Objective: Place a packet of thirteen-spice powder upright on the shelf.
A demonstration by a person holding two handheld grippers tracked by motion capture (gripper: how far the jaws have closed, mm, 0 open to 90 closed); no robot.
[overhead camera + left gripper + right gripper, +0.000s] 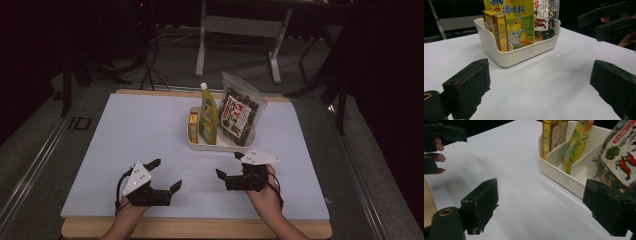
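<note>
The left gripper is held spread wide with nothing between its jaws, low over the white table. The right gripper is likewise spread and unloaded. Ahead of both, nearer the right one, the tray is seen, with a box, a yellow pouch and a seaweed bag stood inside.

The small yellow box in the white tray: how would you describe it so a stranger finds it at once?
On the white board stands a white tray. In its left compartment is the yellow box, beside the taller yellow pouch. It is the shortest item and the only rigid carton.
</note>
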